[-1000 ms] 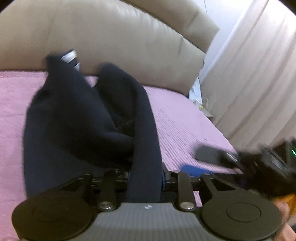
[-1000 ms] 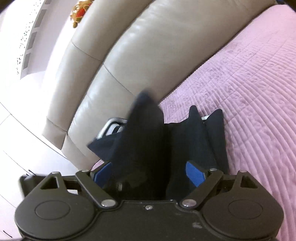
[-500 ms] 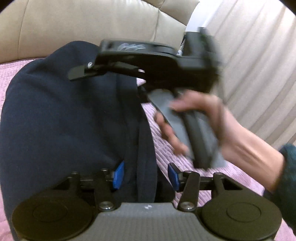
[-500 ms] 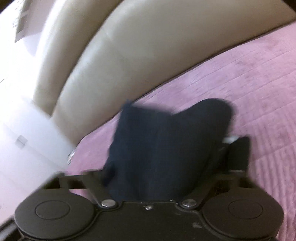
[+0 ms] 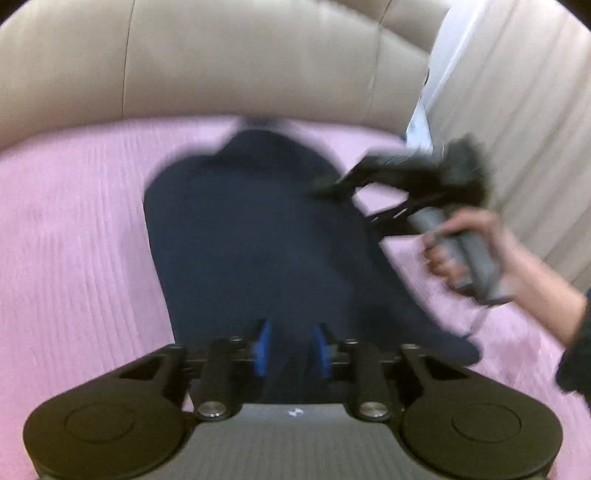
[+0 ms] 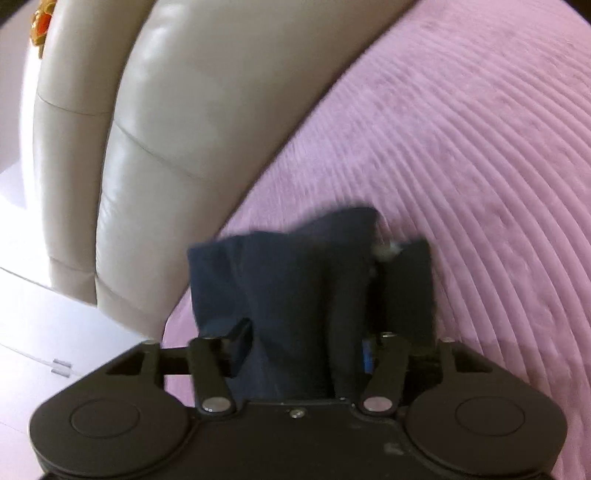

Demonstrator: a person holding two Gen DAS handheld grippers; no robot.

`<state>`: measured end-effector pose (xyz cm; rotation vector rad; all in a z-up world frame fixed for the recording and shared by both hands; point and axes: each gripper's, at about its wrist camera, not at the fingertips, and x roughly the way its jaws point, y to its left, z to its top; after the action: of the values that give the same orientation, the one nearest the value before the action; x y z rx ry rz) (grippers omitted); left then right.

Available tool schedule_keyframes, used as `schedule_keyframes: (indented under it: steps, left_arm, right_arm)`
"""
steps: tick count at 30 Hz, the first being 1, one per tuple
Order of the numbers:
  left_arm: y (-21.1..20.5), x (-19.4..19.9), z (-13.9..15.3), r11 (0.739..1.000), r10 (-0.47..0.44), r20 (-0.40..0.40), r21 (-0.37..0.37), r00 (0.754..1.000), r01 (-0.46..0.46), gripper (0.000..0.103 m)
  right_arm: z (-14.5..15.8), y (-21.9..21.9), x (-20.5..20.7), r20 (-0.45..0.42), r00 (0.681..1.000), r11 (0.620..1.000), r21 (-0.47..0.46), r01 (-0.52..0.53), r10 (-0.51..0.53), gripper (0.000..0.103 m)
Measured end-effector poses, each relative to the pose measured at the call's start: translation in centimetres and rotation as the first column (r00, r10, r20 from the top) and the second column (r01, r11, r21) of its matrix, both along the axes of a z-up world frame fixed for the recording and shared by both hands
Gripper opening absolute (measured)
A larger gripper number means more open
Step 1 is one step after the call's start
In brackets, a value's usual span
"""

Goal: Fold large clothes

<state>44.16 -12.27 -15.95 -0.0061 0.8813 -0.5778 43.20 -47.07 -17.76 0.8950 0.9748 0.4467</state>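
A dark navy garment (image 5: 258, 236) lies bunched on the pink bedspread (image 5: 74, 258). My left gripper (image 5: 291, 347) is at its near end, blue pads closing on a fold of the cloth that runs up between them. A hand holds my right gripper (image 5: 354, 199) at the garment's right edge, fingers spread. In the right wrist view the right gripper (image 6: 303, 347) has its jaws opening, and the navy garment (image 6: 295, 280) hangs loosely between its fingers (image 6: 240, 343), hiding most of the right pad.
A beige padded headboard (image 5: 240, 62) runs along the far side of the bed. Pale curtains (image 5: 524, 110) hang at the right. A white surface (image 6: 37, 325) lies beside the bed, and an orange toy (image 6: 38, 18) sits above the headboard.
The right gripper moved from across the top of the garment to its right edge, and its jaws spread apart. The garment dropped flatter onto the bed. The left pads came closer together.
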Motion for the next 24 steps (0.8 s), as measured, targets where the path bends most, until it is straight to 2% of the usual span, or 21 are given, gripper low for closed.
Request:
schedule_keyframes:
  steps: [4, 6, 7, 8, 10, 11, 12, 14, 16, 17, 19, 20, 21, 22, 24]
  left_arm:
    - [-0.3, -0.5, -1.5, 0.997, -0.076, -0.043, -0.018, 0.996, 0.075, 0.024]
    - [-0.7, -0.8, -2.9, 0.993, -0.118, -0.126, -0.034, 0.985, 0.114, 0.012]
    - [-1.1, -1.0, -4.0, 0.993, -0.114, -0.151, -0.009, 0.982, 0.114, 0.009]
    - [-1.4, -1.4, -4.7, 0.993, -0.115, -0.136, 0.024, 0.984, 0.119, 0.007]
    - [-1.7, -2.0, -4.6, 0.99, -0.125, -0.095, 0.049, 0.988, 0.13, 0.007]
    - [-1.6, -2.3, -4.2, 0.99, -0.136, -0.097, 0.025, 0.986, 0.139, 0.008]
    - [-1.4, -2.5, -3.6, 0.989, -0.149, -0.1, -0.008, 0.984, 0.148, 0.012]
    - [-0.8, -3.3, -2.3, 0.986, -0.161, -0.094, -0.045, 0.982, 0.158, 0.018]
    - [0.1, -4.2, -0.7, 0.984, -0.168, -0.065, -0.076, 0.984, 0.163, 0.026]
    - [0.7, -4.5, 0.0, 0.987, -0.15, -0.038, -0.07, 0.988, 0.147, 0.026]
    - [1.7, -4.4, 0.7, 0.998, -0.062, 0.032, 0.012, 0.998, 0.062, 0.024]
    - [2.1, -3.9, 0.5, 0.998, -0.03, 0.049, 0.05, 0.998, 0.027, 0.012]
    - [2.7, -3.6, -0.4, 0.998, -0.019, 0.031, 0.059, 0.999, 0.017, 0.01]
    - [2.9, -2.8, -1.2, 0.999, -0.01, -0.007, 0.046, 1.0, 0.011, 0.01]
    - [3.6, -1.8, -2.3, 1.0, -0.01, -0.041, 0.024, 0.999, 0.011, 0.009]
  right_arm:
    - [0.4, 1.3, -2.9, -0.036, 0.993, 0.99, -0.084, -0.117, 0.114, 0.08]
    - [1.3, 2.3, -3.8, 0.005, 0.993, 0.983, -0.145, -0.116, 0.118, 0.077]
    - [2.2, 2.7, -4.5, 0.06, 0.994, 0.979, -0.184, -0.084, 0.096, 0.065]
    - [3.1, 3.2, -5.1, 0.098, 0.991, 0.972, -0.225, -0.061, 0.085, 0.009]
    - [4.5, 3.8, -6.1, 0.177, 0.979, 0.964, -0.26, -0.054, 0.103, 0.011]
    - [4.5, 3.7, -5.8, 0.194, 0.975, 0.957, -0.285, -0.049, 0.107, 0.01]
    - [4.1, 3.1, -5.5, 0.189, 0.977, 0.949, -0.312, -0.04, 0.103, 0.009]
    - [1.9, 1.3, -4.7, 0.123, 0.992, 0.958, -0.287, 0.015, 0.022, 0.009]
    - [0.1, 0.3, -4.4, 0.084, 0.996, 0.968, -0.252, 0.021, 0.0, 0.009]
    - [-0.2, 0.1, -4.6, 0.088, 0.996, 0.974, -0.227, 0.026, -0.006, 0.009]
    - [-0.1, 0.2, -4.9, 0.099, 0.995, 0.981, -0.192, 0.029, -0.01, 0.012]
    - [0.0, 0.2, -5.0, 0.091, 0.996, 0.982, -0.188, 0.025, -0.008, 0.02]
    - [0.4, 0.2, -5.2, 0.077, 0.997, 0.982, -0.186, 0.02, -0.006, 0.032]
    - [0.7, 0.1, -5.7, 0.064, 0.998, 0.983, -0.185, 0.011, 0.001, 0.04]
    - [1.6, 0.6, -7.5, 0.048, 0.998, 0.985, -0.17, -0.034, 0.043, 0.083]
